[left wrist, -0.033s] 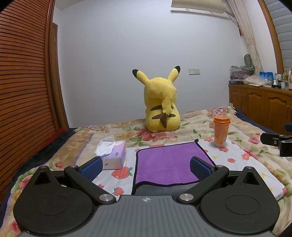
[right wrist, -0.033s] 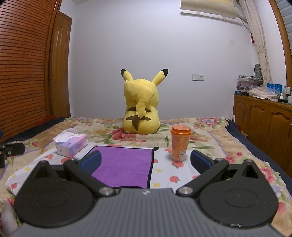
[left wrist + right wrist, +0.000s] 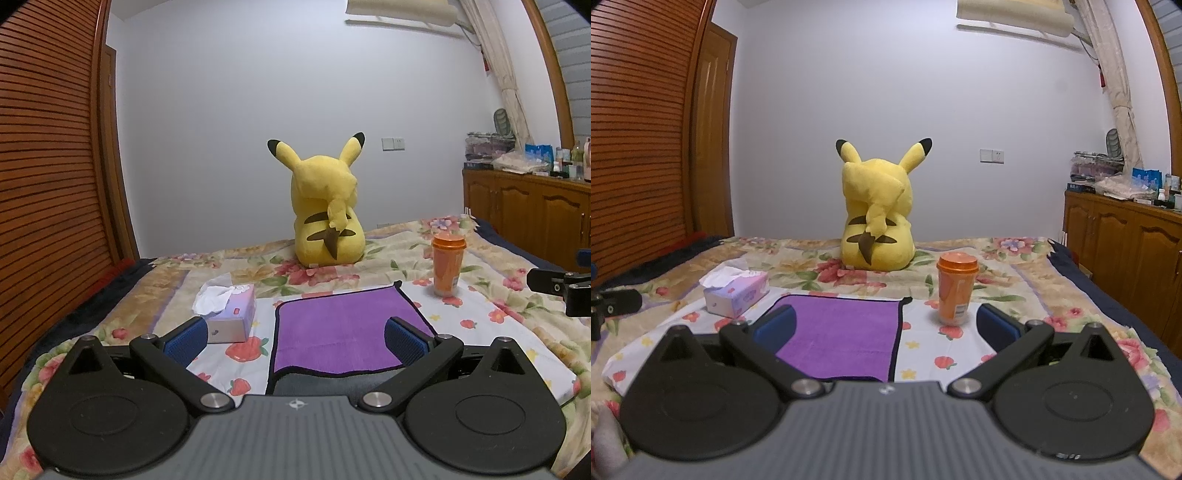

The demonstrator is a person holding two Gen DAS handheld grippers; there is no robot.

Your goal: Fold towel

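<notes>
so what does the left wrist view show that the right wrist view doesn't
Only the left wrist view shows the towel's grey near edge and the right hand-held gripper poking in at its right edge. Only the right wrist view shows the wooden door and the left hand-held gripper at its left edge. Both share the purple towel, tissue box, orange cup and yellow plush on the floral bedspread.

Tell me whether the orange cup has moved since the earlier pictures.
No. The orange cup stands at the same spot right of the purple towel, as earlier.
</notes>
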